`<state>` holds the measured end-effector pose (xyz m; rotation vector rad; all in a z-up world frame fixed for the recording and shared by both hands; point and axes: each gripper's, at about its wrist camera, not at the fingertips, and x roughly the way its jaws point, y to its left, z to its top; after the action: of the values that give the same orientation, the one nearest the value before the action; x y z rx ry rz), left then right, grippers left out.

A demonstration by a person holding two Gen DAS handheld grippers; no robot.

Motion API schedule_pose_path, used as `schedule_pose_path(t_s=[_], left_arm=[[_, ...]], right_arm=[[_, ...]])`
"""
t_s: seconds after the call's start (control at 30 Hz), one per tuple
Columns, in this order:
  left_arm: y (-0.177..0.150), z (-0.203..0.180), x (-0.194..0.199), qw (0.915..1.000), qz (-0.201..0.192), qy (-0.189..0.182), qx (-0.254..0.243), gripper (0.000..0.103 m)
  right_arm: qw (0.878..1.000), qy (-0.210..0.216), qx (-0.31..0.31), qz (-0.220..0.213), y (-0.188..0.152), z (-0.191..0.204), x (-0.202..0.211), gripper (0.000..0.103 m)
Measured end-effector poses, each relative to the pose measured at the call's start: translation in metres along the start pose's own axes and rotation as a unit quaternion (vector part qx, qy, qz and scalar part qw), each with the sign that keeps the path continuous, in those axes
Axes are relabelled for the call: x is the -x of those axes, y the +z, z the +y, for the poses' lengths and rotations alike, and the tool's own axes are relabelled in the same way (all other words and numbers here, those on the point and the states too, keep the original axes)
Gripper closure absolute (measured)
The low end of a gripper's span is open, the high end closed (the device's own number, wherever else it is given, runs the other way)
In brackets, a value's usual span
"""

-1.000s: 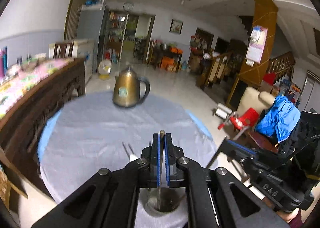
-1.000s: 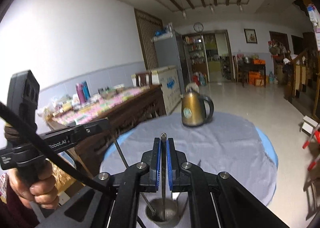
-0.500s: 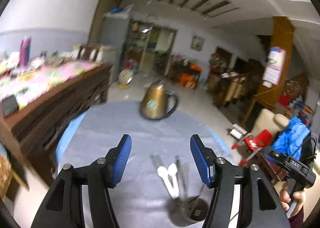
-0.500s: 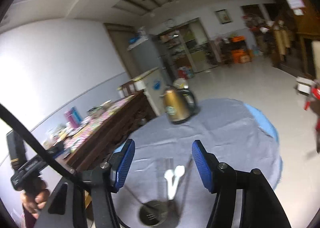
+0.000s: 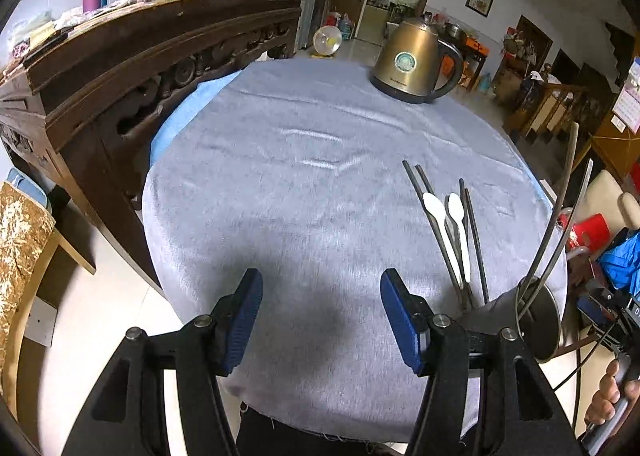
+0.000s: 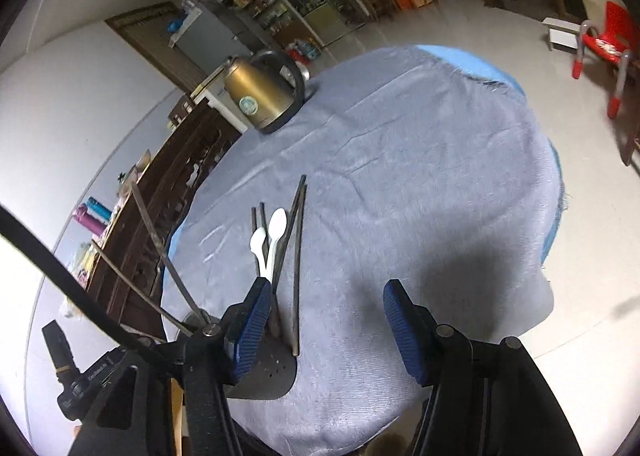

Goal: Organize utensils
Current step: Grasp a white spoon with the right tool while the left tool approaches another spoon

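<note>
Two white spoons [image 5: 448, 216] [image 6: 268, 240] and several dark chopsticks [image 5: 472, 224] [image 6: 297, 240] lie side by side on the grey tablecloth [image 5: 300, 184] [image 6: 420, 184]. A steel utensil cup [image 5: 538, 320] [image 6: 264, 370] stands at the near table edge with two metal chopsticks [image 5: 560, 224] [image 6: 160, 240] leaning out of it. My left gripper [image 5: 320, 320] is open and empty, left of the cup. My right gripper [image 6: 324, 332] is open and empty, right of the cup, its left finger [image 6: 252, 324] beside the chopstick ends.
A brass electric kettle [image 5: 412, 60] [image 6: 260, 96] stands at the far side of the round table. A dark carved wooden sideboard [image 5: 132, 68] runs along the left. A red plastic chair [image 6: 604, 44] stands on the floor to the right.
Both grippers were shut on metal chopsticks over the cup; they have opened, let go and drawn apart to either side, tilting down. The chopsticks now stand in the cup.
</note>
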<state>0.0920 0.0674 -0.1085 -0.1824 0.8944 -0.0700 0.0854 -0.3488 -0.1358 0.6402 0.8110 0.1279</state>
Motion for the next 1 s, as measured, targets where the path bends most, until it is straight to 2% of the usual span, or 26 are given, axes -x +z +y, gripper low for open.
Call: schedule_pose_path(t_s=[0.13, 0.23, 0.3, 0.43, 0.5, 0.63, 0.67, 0.8, 1.0], left_arm=[[0.005, -0.002, -0.010, 0.9999, -0.005, 0.008, -0.014, 0.041], [0.013, -0.005, -0.027, 0.9997, 0.003, 0.009, -0.022, 0.041], [0.019, -0.010, -0.039, 0.9995, 0.006, 0.006, -0.030, 0.041], [0.034, -0.022, -0.061, 0.9989, 0.000, -0.025, -0.040, 0.041], [0.043, -0.031, -0.076, 0.9977, -0.002, -0.048, -0.048, 0.041], [0.055, -0.048, -0.106, 0.9950, 0.008, -0.083, -0.054, 0.041], [0.059, -0.054, -0.117, 0.9940, 0.015, -0.094, -0.055, 0.041], [0.070, -0.070, -0.145, 0.9907, 0.035, -0.119, -0.056, 0.041], [0.076, -0.096, -0.165, 0.9857, 0.049, -0.142, -0.077, 0.041]], right_arm=[[1.000, 0.006, 0.020, 0.006, 0.005, 0.006, -0.006, 0.041], [0.999, 0.023, 0.021, 0.023, 0.008, 0.003, -0.028, 0.041], [0.998, 0.040, 0.024, 0.035, 0.013, 0.001, -0.042, 0.045], [0.993, 0.088, 0.030, 0.070, 0.033, 0.002, -0.083, 0.051], [0.989, 0.109, 0.040, 0.087, 0.047, 0.009, -0.107, 0.060], [0.982, 0.142, 0.046, 0.115, 0.072, 0.021, -0.153, 0.063], [0.981, 0.142, 0.049, 0.122, 0.076, 0.024, -0.162, 0.066], [0.977, 0.134, 0.068, 0.151, 0.090, 0.039, -0.206, 0.067], [0.974, 0.133, 0.080, 0.167, 0.105, 0.051, -0.241, 0.067]])
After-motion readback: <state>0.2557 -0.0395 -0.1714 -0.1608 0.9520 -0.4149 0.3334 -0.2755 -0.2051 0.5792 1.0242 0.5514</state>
